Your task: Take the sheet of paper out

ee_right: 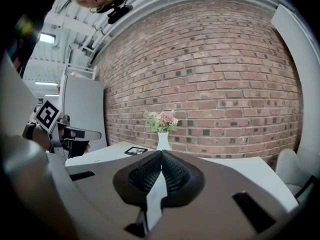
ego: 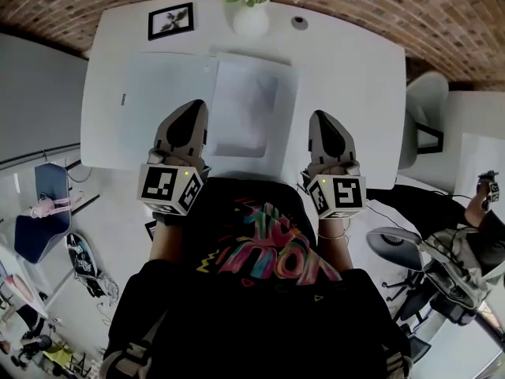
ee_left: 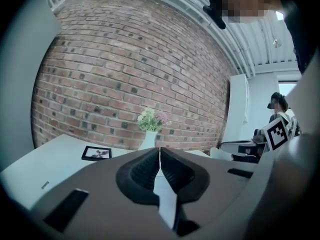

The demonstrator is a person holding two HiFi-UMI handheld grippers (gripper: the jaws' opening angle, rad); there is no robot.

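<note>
A white sheet of paper (ego: 246,105) lies flat in the middle of the white table (ego: 355,77). It seems to rest on a pale, clear folder (ego: 162,93) that spreads out to its left. My left gripper (ego: 193,106) hovers over the table's near edge, at the sheet's lower left corner, with its jaws shut and nothing between them. My right gripper (ego: 319,118) sits just right of the sheet's lower right corner, also shut and empty. In the left gripper view the left gripper (ee_left: 160,149) has its pads together. The right gripper (ee_right: 161,153) shows the same in its own view.
At the table's far edge stand a white vase of flowers (ego: 251,10), a black picture frame (ego: 170,20) and a small round object (ego: 299,22). A pale chair (ego: 426,101) stands at the right end. Another person (ego: 485,204) sits further right.
</note>
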